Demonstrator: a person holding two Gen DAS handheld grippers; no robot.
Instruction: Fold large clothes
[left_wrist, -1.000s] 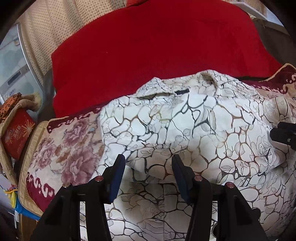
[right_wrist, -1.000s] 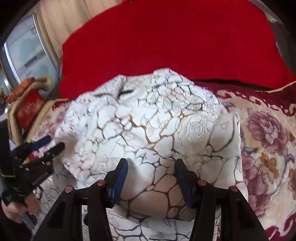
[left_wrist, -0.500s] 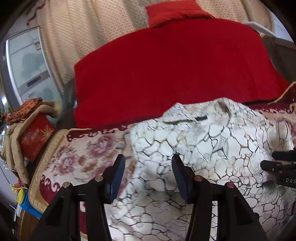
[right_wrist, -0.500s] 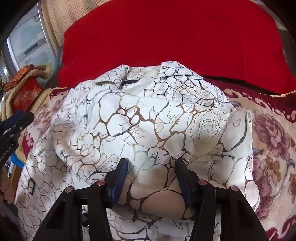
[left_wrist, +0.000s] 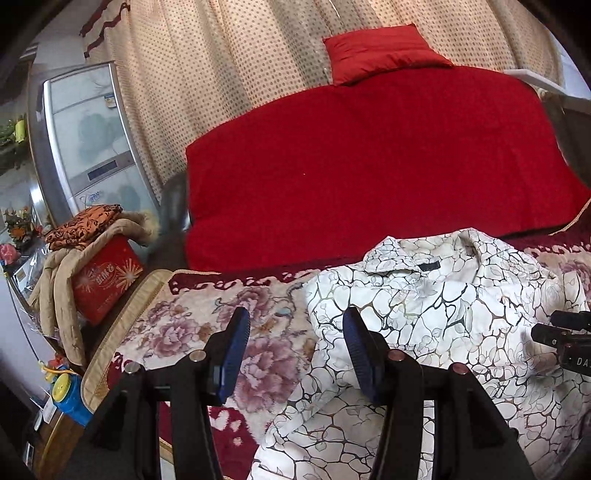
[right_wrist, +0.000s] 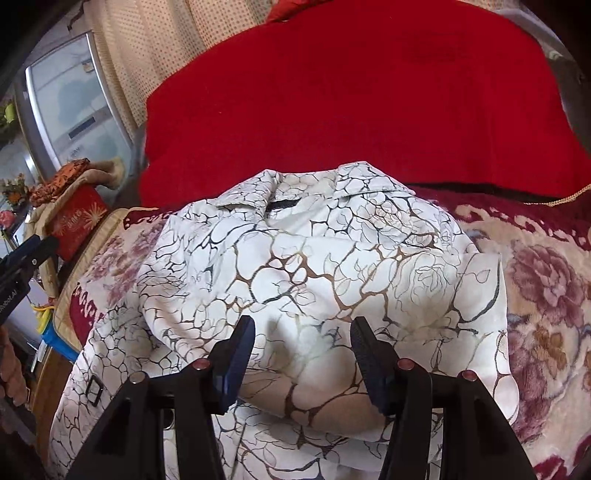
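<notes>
On the floral blanket (left_wrist: 192, 325), white crackle-print coat (right_wrist: 314, 266) lies bunched, collar toward the red quilt (left_wrist: 369, 166). Left gripper (left_wrist: 295, 347) level over coat's left edge, jaws apart, empty. Right gripper (right_wrist: 301, 354) over coat's middle, jaws apart, gripping nothing.

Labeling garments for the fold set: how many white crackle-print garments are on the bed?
1: a white crackle-print jacket lies spread on the floral blanket, collar toward the red cover. Its folds could hide another.

Bright, even daylight; sharp focus; strong fisheye-warped, dark-vignetted edges
</notes>
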